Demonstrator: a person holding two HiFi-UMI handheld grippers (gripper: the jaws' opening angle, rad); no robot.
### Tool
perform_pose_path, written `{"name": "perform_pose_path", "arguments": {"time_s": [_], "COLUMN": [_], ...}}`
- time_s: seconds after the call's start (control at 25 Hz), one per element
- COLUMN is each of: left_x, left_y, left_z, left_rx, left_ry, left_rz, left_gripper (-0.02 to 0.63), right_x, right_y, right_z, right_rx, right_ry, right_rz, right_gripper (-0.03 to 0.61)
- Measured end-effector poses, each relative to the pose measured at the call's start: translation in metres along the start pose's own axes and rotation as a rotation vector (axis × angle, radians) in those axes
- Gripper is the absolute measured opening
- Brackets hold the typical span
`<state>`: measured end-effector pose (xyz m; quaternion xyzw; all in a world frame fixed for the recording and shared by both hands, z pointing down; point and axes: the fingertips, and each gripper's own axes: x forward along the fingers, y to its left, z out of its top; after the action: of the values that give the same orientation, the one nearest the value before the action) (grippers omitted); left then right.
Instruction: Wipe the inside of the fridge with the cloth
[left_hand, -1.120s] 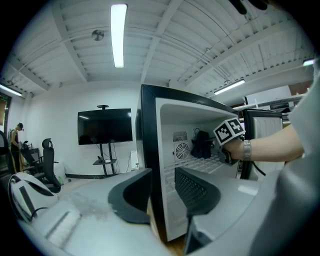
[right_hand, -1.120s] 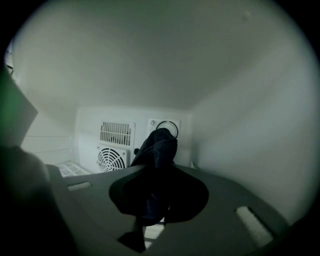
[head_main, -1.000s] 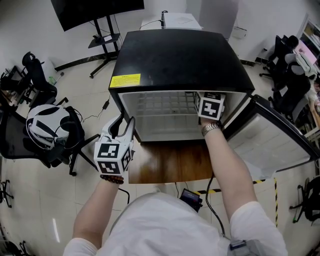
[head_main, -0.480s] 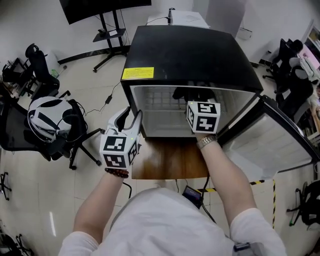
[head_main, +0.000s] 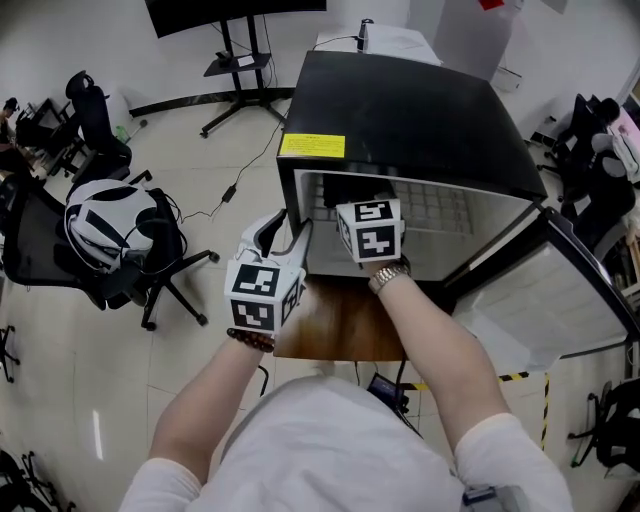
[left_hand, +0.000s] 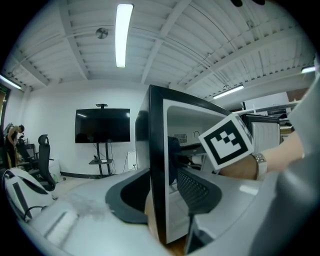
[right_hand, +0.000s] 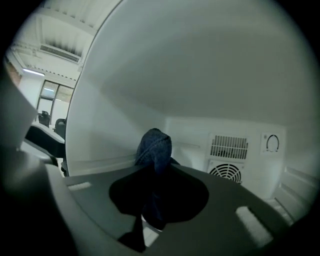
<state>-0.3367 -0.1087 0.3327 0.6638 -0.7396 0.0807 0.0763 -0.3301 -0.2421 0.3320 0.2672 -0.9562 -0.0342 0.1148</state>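
Head view: fridge (head_main: 400, 100) on the bench (head_main: 340, 325), door (head_main: 545, 290) swung open to the right, cavity facing the person. Right gripper (right_hand: 157, 175) is reached into the cavity, upper left part, with only its marker cube and wrist showing from above. Right gripper view: fingers clenched on the cloth (right_hand: 154, 144), a dark blue bunch that stands up out of the fingertips and ahead of them, long axis roughly in line with the fingers. Past the cloth, the white left wall (right_hand: 110, 115) curves by on the left; the back wall with its vent (right_hand: 227, 172) lies ahead and to the right. Whether the cloth touches any surface cannot be told from here. Left gripper (head_main: 283, 235) sits outside, at the fridge's left front edge. Left gripper view: that edge stands between the fingers with a gap on each side, so they are released, and they have just been opening. Judgement: wiping is under way, and the right hand alone carries the cloth. The left hand is near the fridge but holds nothing and only straddles the frame. The next stroke turns on one relation: the left wall lies just to the cloth's left, nearer than the back wall. A sideways push to the left would likely bring the bunch flat onto it. Risk: the bunch is small, and a fingertip could scrape the wall.
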Motion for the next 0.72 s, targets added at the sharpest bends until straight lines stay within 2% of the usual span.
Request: {"name": "perform_pose_path", "arguments": {"time_s": [0.28, 0.72], "left_x": [-0.001, 0.0], "left_y": [-0.001, -0.001], "left_z": [0.0, 0.0], "left_rx": [0.004, 0.001], "left_ry": [0.0, -0.007], "left_rz": [-0.02, -0.023], "left_gripper": [0.164, 0.164], "right_x": [0.025, 0.018], "right_y": [0.022, -0.009], "right_z": [-0.014, -0.033], "right_rx": [-0.051, -0.091], "right_ry": [0.074, 0.162], "right_rz": [0.038, -0.042], "right_gripper": [0.054, 0.054]}}
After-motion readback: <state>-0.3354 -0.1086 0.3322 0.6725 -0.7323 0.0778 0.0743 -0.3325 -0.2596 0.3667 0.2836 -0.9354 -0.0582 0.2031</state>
